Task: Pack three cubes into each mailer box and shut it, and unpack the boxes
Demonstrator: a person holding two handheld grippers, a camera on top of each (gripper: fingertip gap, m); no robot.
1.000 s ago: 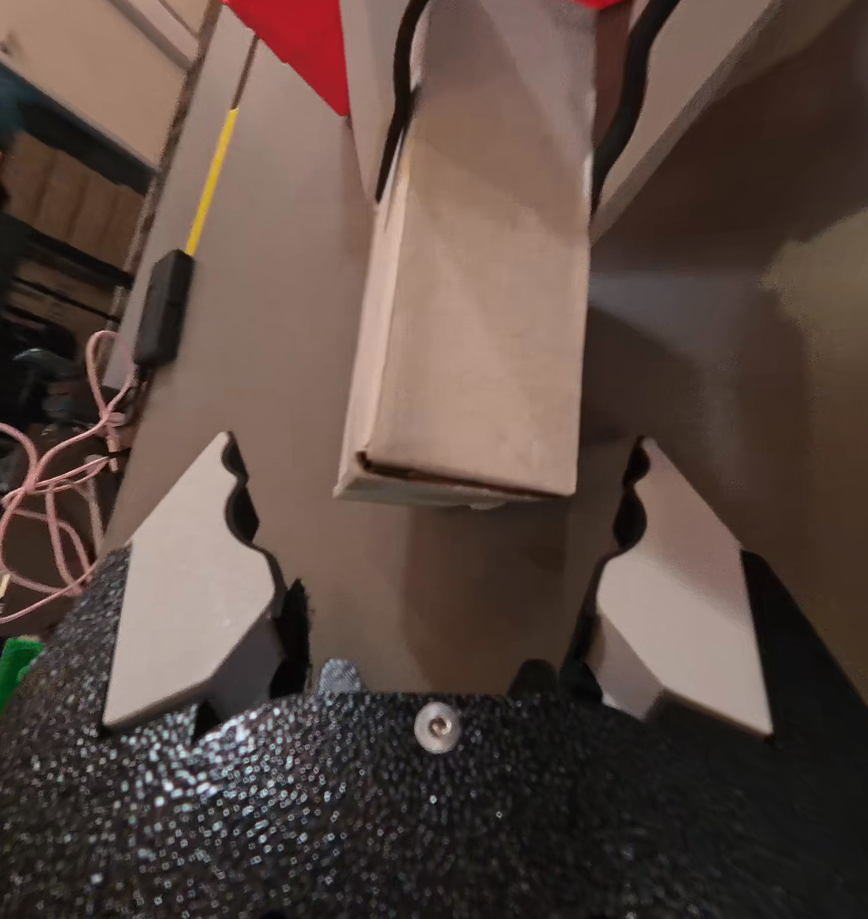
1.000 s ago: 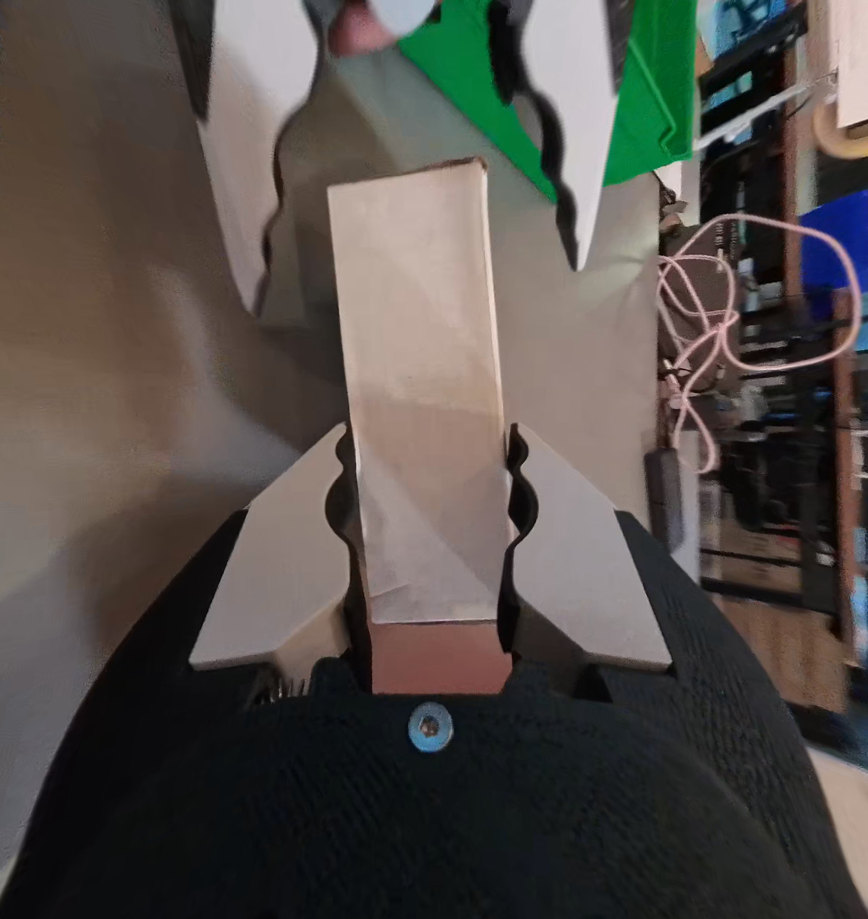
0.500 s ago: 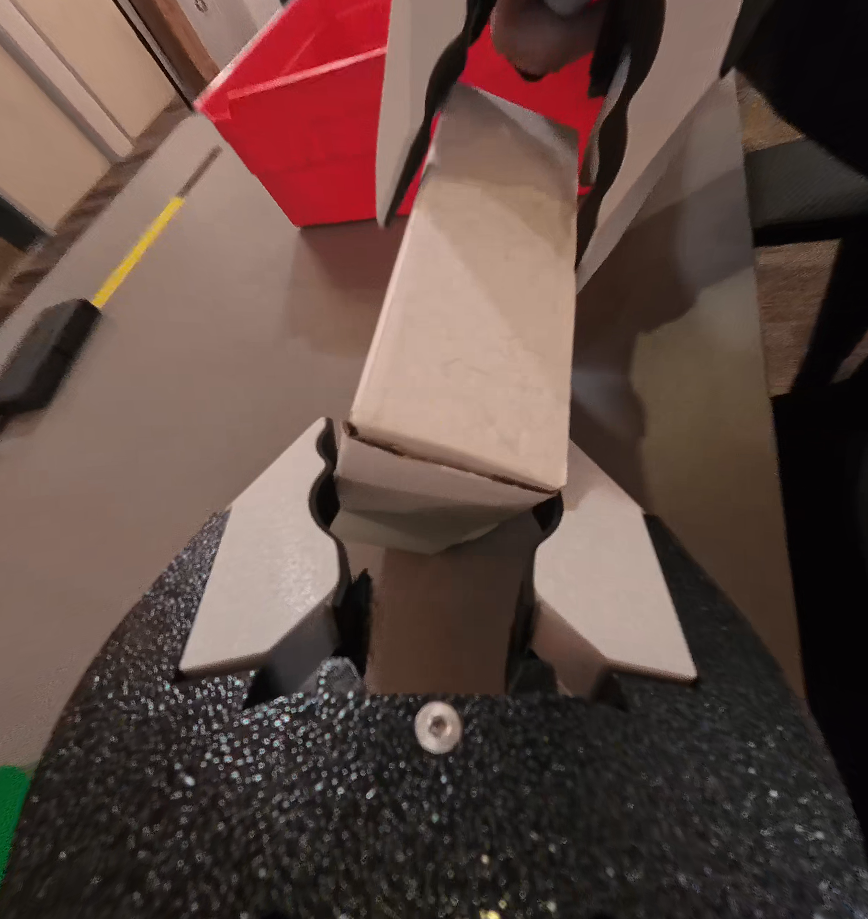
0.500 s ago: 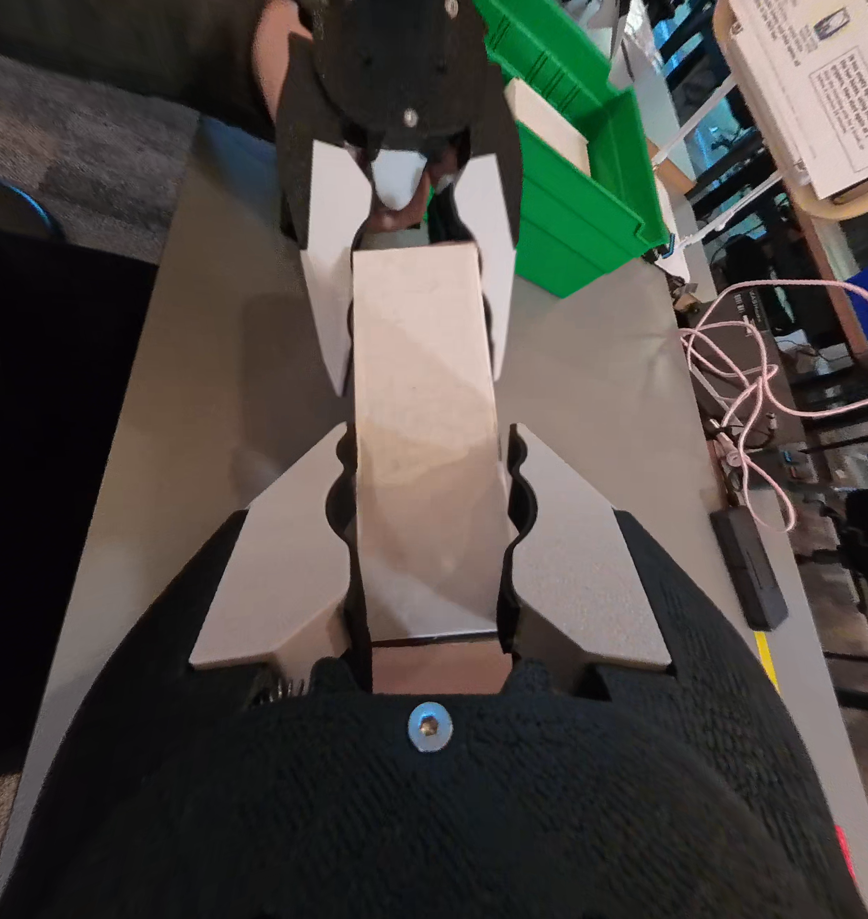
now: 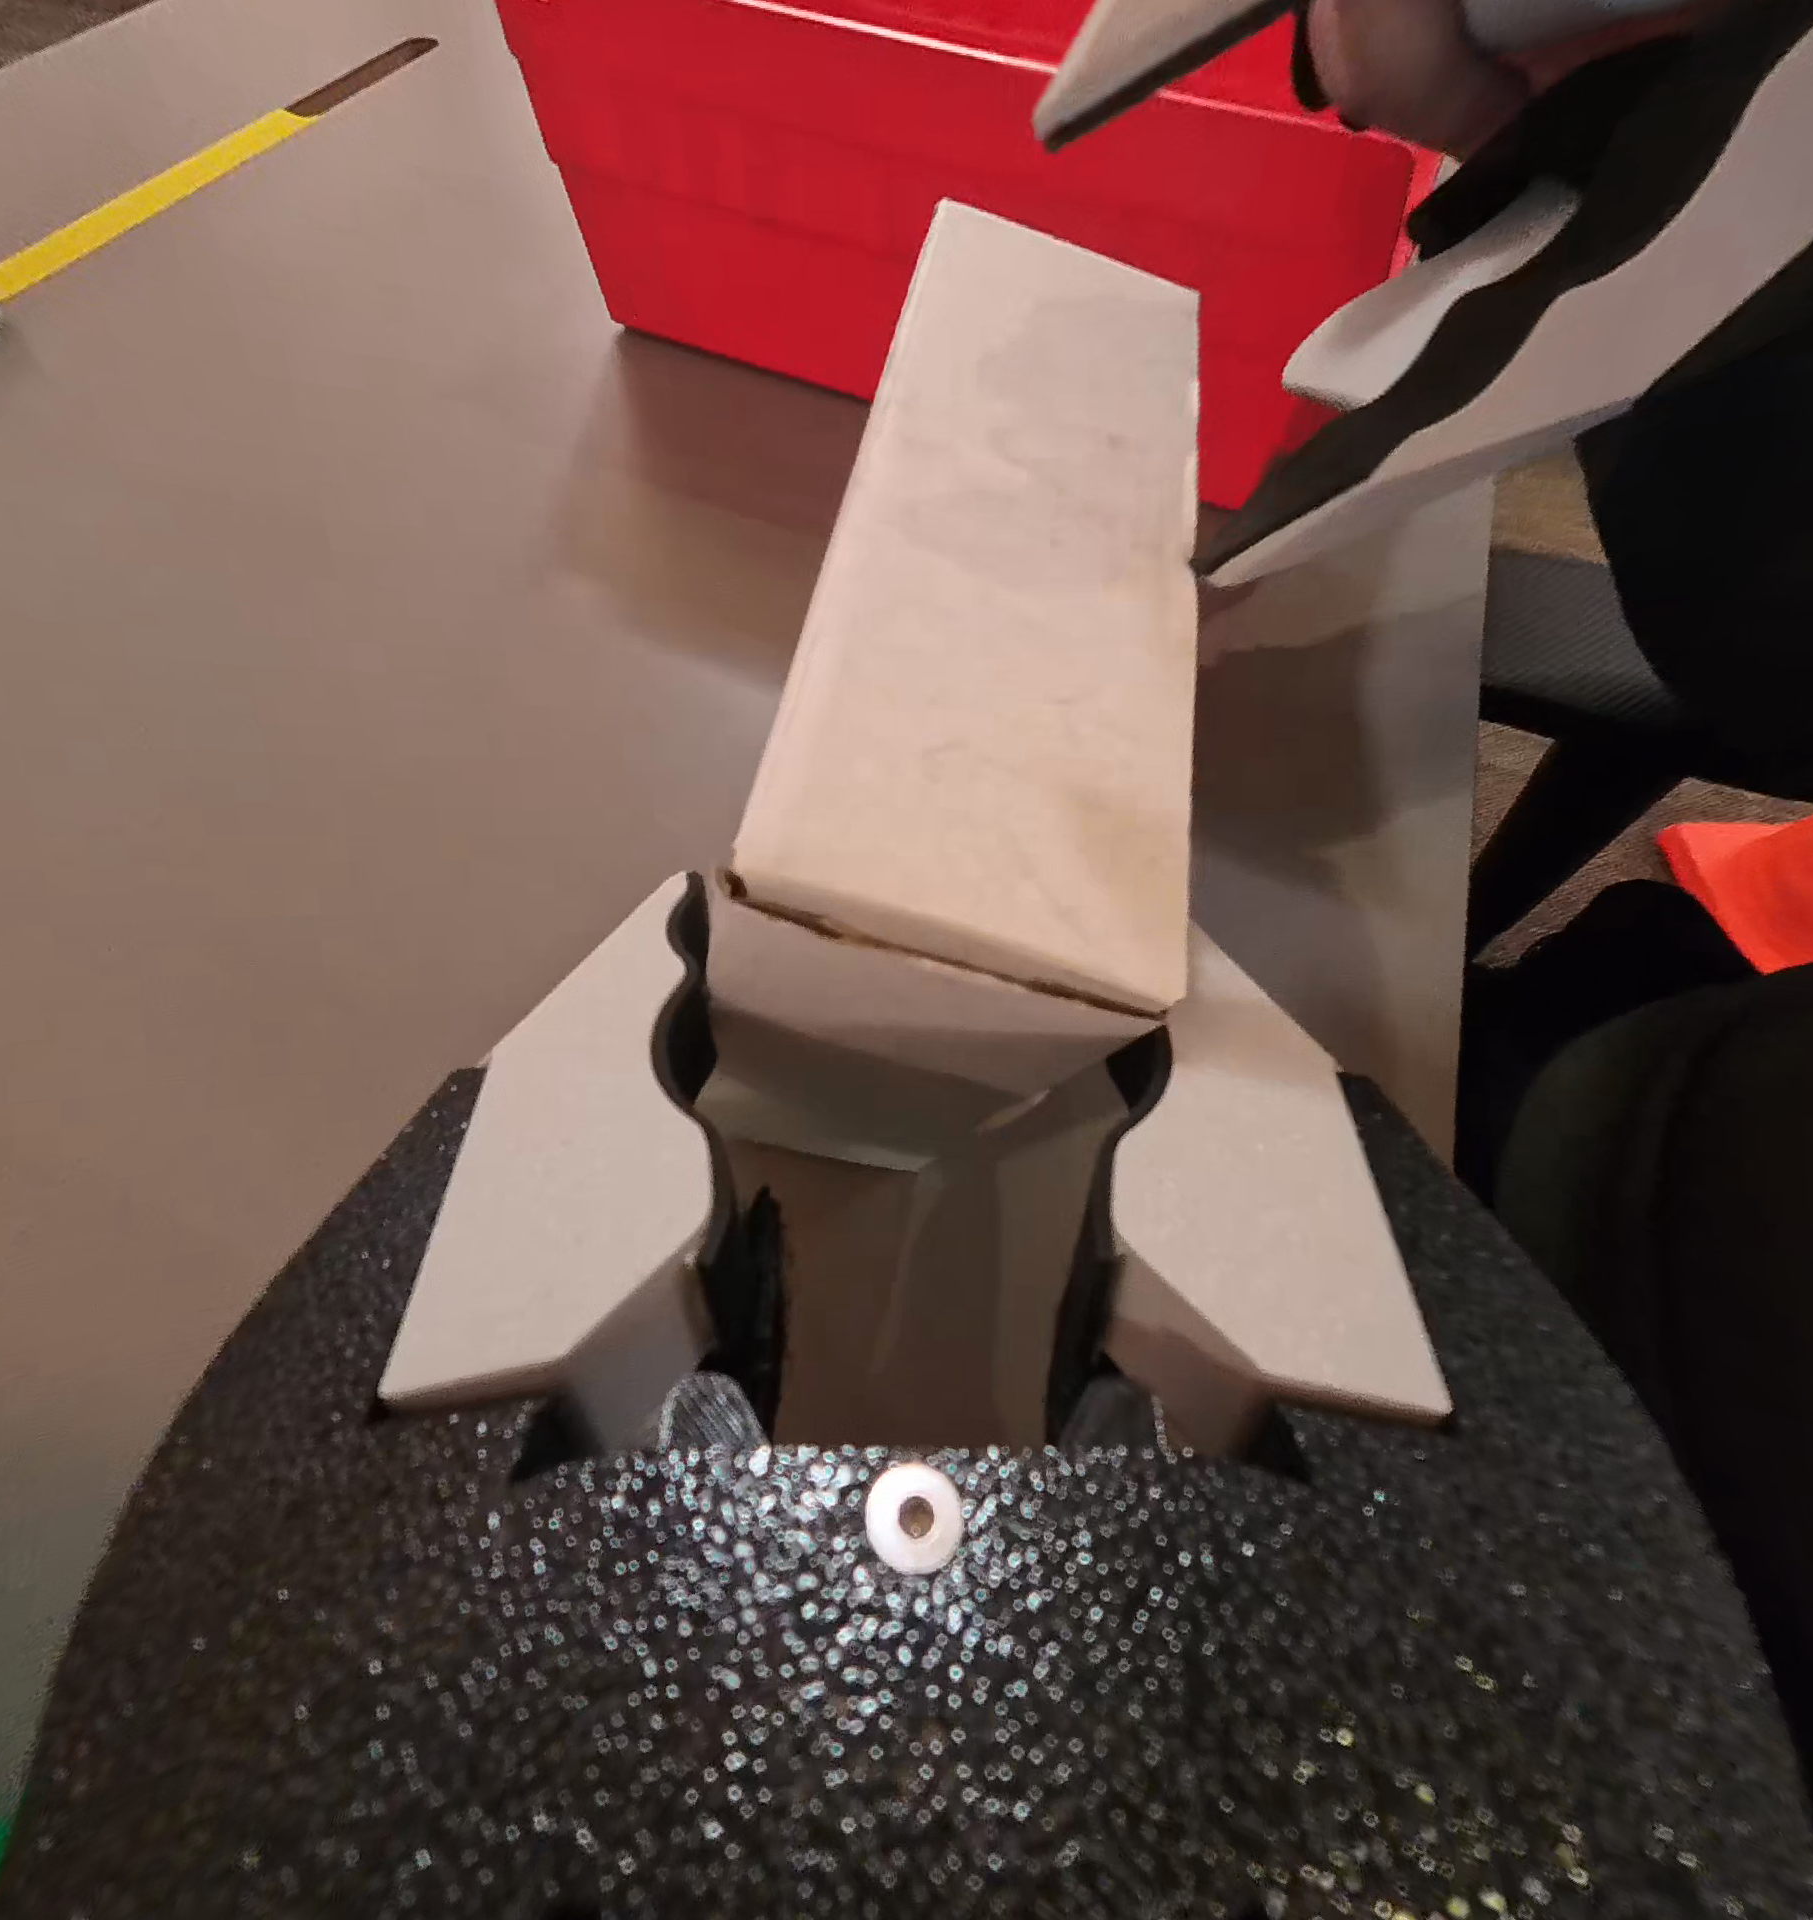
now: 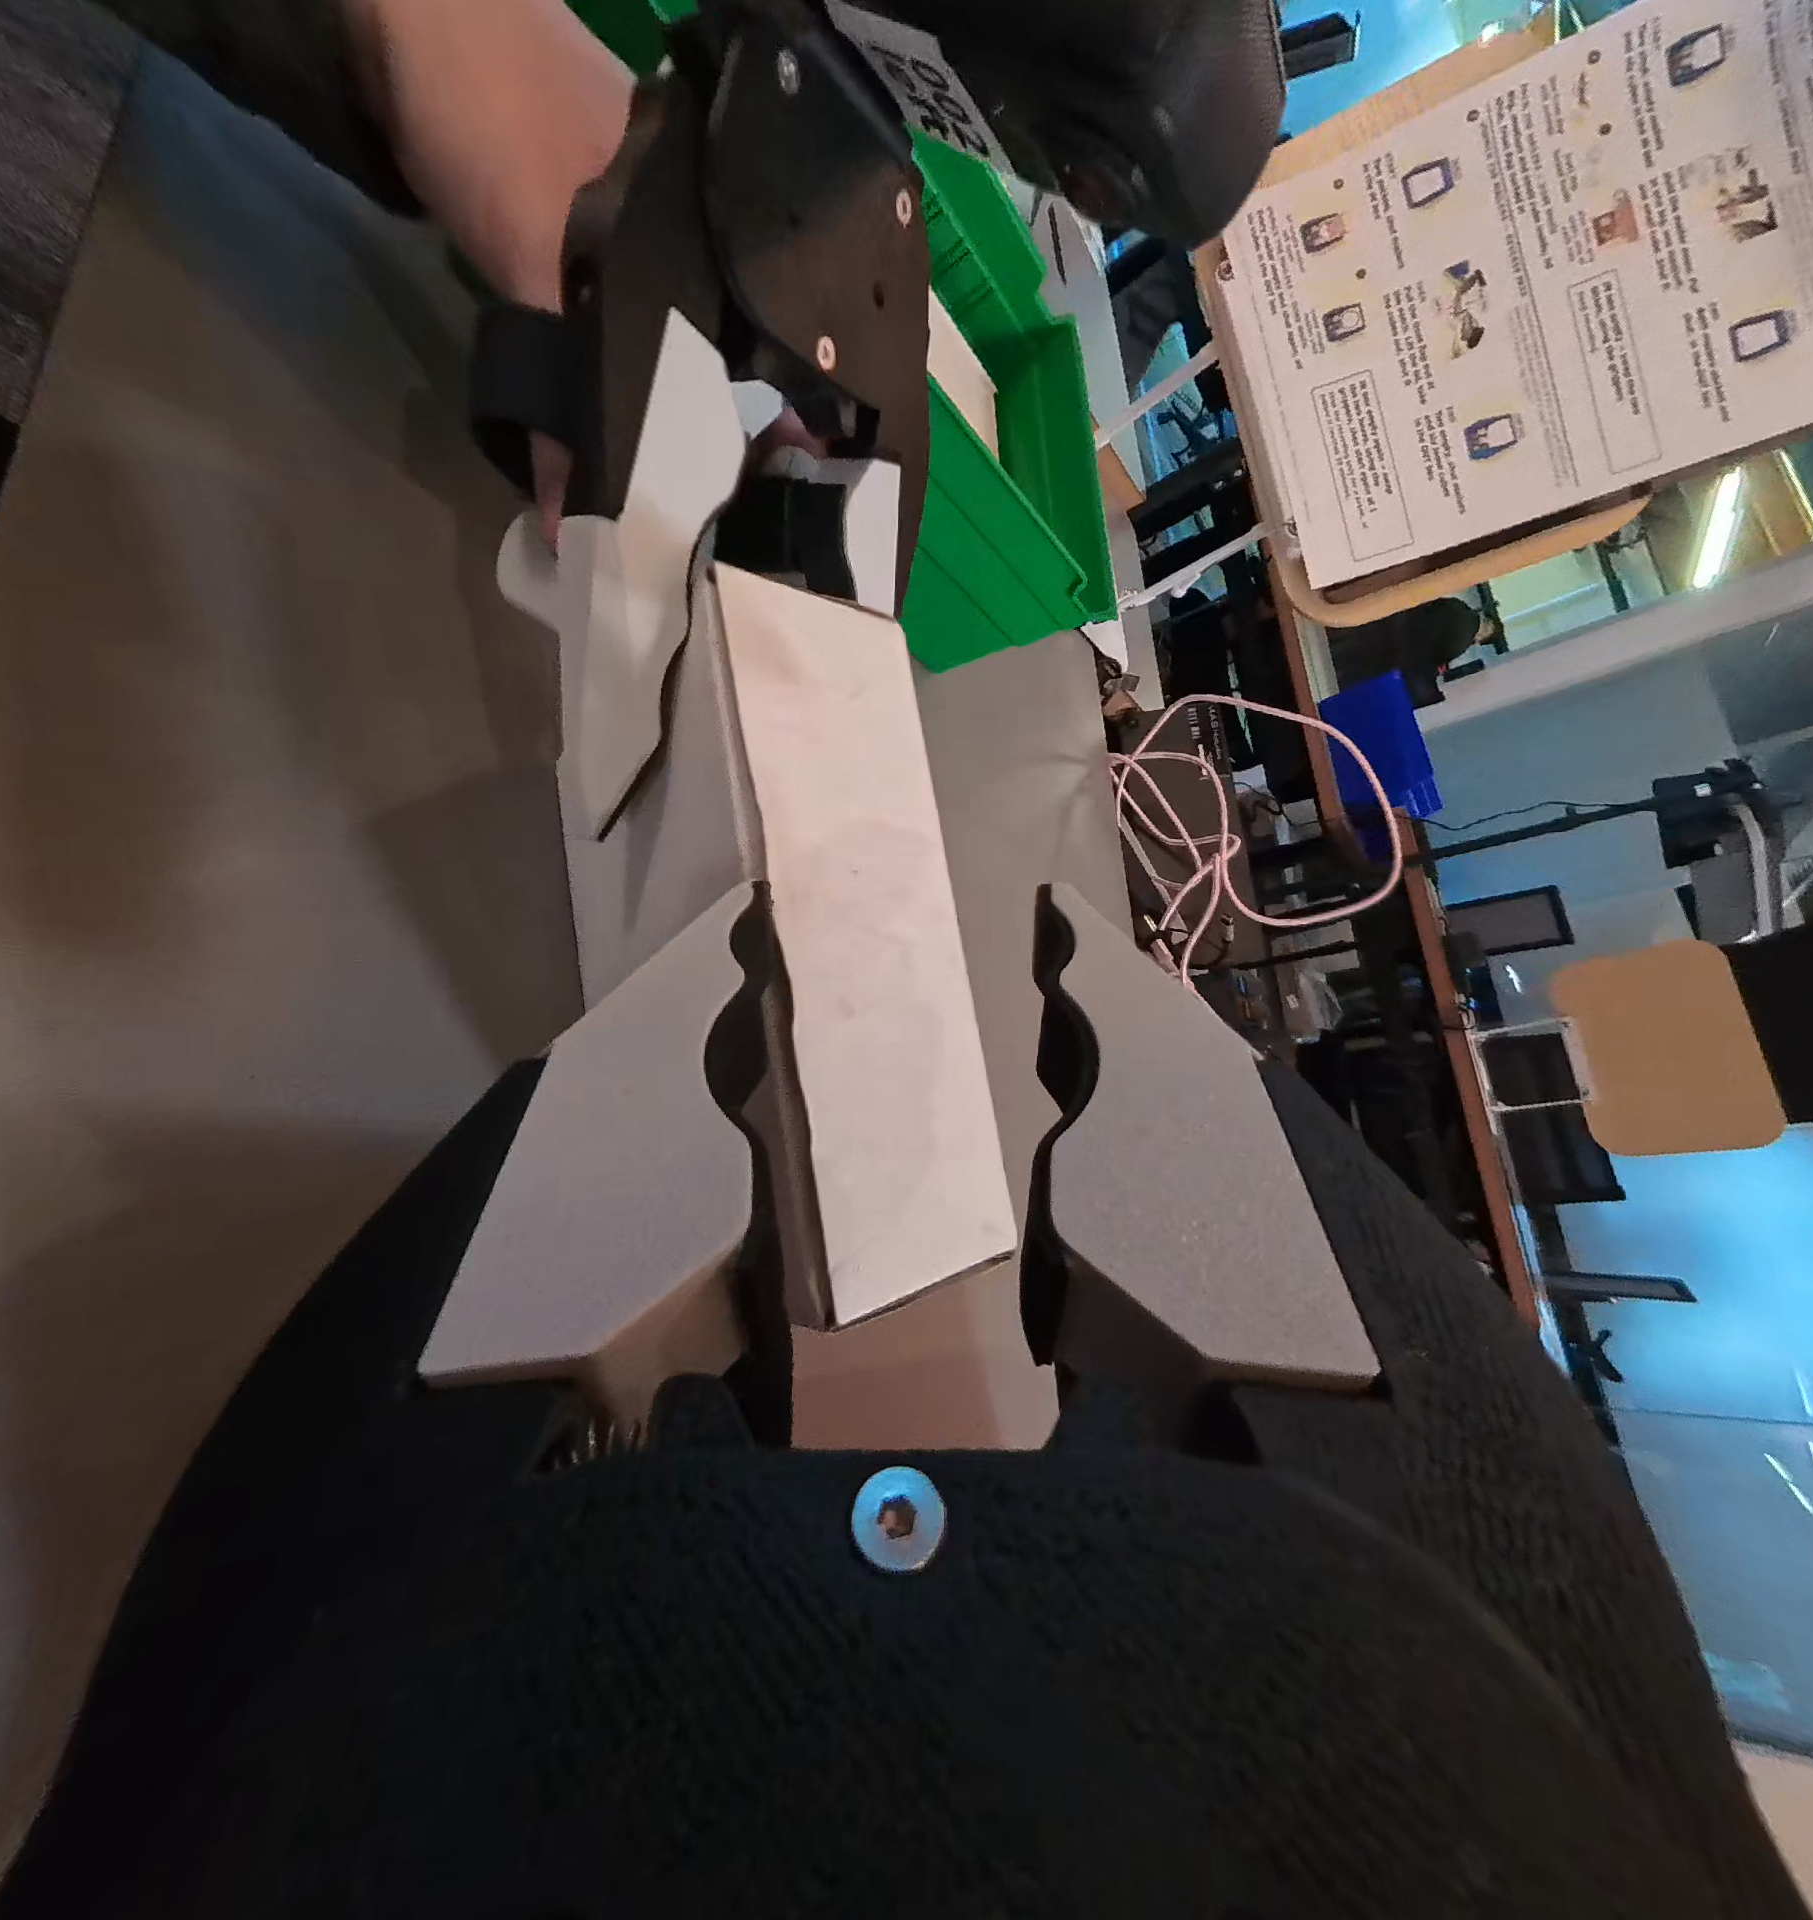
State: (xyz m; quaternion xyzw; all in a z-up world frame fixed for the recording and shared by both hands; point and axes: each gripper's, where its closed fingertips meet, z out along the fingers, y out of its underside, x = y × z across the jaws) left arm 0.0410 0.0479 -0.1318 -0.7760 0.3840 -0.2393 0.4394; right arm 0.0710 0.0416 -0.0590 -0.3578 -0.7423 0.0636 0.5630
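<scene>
Between the two grippers, above the grey table [image 5: 258, 623], hangs the closed cardboard mailer box [image 5: 985, 644], tilted. The left gripper [image 5: 933, 997] pinches its near end, both pads against the box sides. The right gripper [image 6: 902, 997] is spread at the far end: one pad touches the box edge, the other stands clear with a visible gap, so by my read only the left one carries the box. Lid flap looks tucked; cubes not visible, contents cannot tell. Judgement: either a packed box being carried off or one about to be opened; remaining boxes unknown. In the left wrist view, red bin [image 5: 881, 187] at 12 o'clock of the box, yellow tape strip [image 5: 143, 203] at 10. In the right wrist view, green bin [image 6: 995, 447] at 1 o'clock, pink cable [image 6: 1245, 831] at 3, printed sheet [image 6: 1567, 291] on a board at 2. Cluttered lab room beyond.
</scene>
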